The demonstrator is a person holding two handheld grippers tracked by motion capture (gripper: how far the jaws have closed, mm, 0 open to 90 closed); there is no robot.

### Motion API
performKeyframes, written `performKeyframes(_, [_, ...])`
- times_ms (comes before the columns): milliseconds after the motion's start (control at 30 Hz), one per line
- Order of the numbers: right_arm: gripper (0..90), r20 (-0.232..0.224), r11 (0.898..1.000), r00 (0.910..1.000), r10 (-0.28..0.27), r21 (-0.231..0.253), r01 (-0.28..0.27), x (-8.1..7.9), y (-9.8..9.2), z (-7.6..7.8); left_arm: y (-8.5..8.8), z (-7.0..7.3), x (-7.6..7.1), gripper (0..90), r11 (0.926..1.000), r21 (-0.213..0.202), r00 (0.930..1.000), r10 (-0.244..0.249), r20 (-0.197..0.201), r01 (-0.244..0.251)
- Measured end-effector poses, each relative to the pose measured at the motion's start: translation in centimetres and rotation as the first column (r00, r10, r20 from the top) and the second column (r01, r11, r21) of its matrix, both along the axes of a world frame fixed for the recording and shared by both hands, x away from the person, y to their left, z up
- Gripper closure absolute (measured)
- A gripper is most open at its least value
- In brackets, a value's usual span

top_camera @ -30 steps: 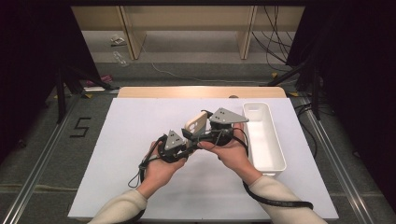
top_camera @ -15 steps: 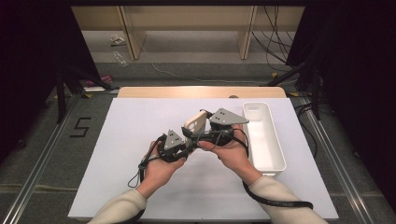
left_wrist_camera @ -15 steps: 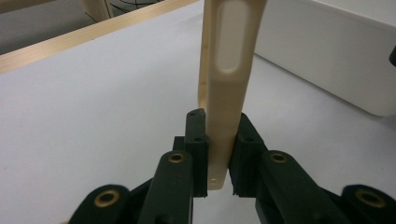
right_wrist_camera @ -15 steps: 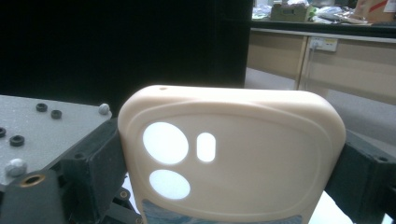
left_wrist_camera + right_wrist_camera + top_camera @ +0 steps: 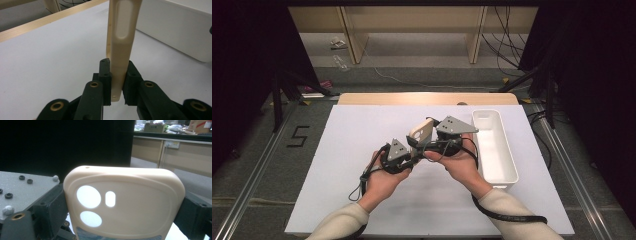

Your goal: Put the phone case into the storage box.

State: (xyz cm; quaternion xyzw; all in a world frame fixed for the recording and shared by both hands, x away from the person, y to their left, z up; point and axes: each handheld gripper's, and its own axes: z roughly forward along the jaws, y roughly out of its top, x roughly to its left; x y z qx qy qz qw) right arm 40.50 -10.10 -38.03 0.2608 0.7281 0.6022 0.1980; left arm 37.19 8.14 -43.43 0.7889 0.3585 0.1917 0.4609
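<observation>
A cream phone case [image 5: 422,132] with camera cut-outs is held up over the white table [image 5: 362,130] between both grippers. My left gripper [image 5: 413,149] comes from the lower left. In the left gripper view the left gripper [image 5: 117,75] is shut on the case's thin lower edge [image 5: 122,37]. My right gripper [image 5: 426,141] reaches in from the right. Its jaws have just been closing, and the right gripper [image 5: 122,206] now presses on the two side edges of the case [image 5: 130,185], spanning its width.
A long white bin [image 5: 494,145] stands on the table just right of the hands, close behind the case in the left gripper view [image 5: 180,32]. A wooden strip [image 5: 427,98] runs along the table's far edge. Cables trail from both grippers toward the person.
The case has tilted slightly, showing more of its flat face to the high view. Both hands have stayed where they were.
</observation>
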Motion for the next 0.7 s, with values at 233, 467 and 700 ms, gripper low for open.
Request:
performKeyframes(233, [12.3,-0.014,1.000,0.9999,-0.004,0.002,0.004,-0.08,-0.10,0.13,0.04,0.07,-0.12,78.8,0.9999,-0.001,0.9999,-0.011,0.005,0.011])
performKeyframes(467, [12.3,-0.016,1.000,0.9998,-0.010,0.015,0.011,-0.13,-0.21,0.32,0.18,0.30,-0.18,77.9,0.9996,0.007,0.9993,-0.029,0.022,0.029])
performKeyframes(700, [12.4,-0.020,1.000,0.9997,-0.010,0.011,0.010,-0.15,-0.18,0.31,0.13,0.71,-0.46,71.1,0.9978,0.020,0.9960,-0.065,0.062,0.064])
